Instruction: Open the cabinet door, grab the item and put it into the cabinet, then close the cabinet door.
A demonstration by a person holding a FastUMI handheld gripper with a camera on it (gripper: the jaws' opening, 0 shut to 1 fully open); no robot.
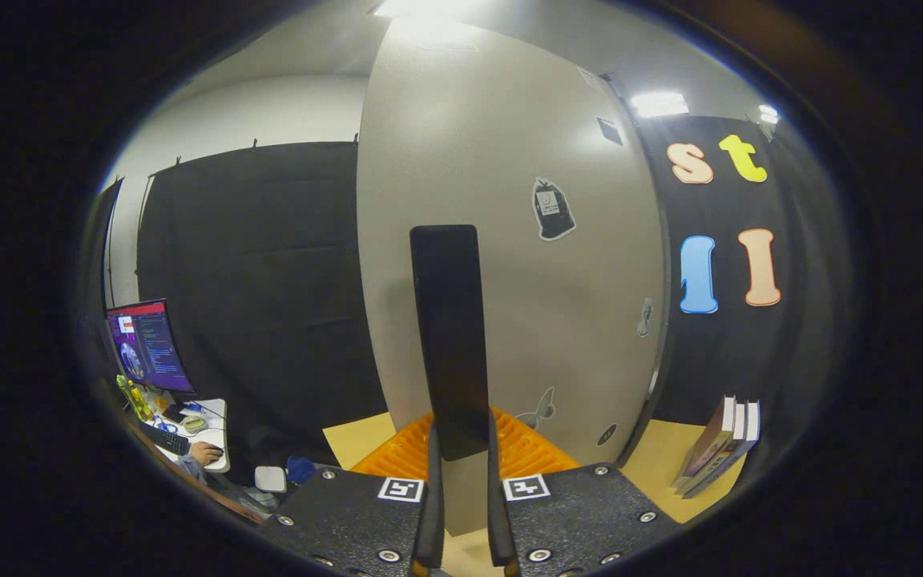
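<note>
1. Nearest the camera, the gripper [461, 481] has its jaws drawn close and pinching a tall, flat black item [452, 336], which stands upright between them and rises well above the fingers [433, 497].
2. Far off to the left, a monitor [147, 346] glows on a small white counter [217, 437], with a keyboard [165, 439] in front of it and a person's hand [205, 453] resting on the counter's edge.
3. Behind that spot, black cloth [261, 280] hangs as the booth's wall.
4. Just beyond the fingers lies an orange ridged tray [525, 453] on a pale wooden counter [357, 439]; the black item hides the tray's middle.
5. Directly behind the held item stands the grey cabinet [493, 160], its broad face carrying a black sticker [552, 210] up high and smaller stickers lower down.
6. Along the cabinet's right edge a small handle [645, 318] shows; whether the cabinet door is shut or slightly ajar cannot be told.
7. Further right, near the cabinet's foot, a few books [719, 445] lean together on the wooden counter against the black wall.
</note>
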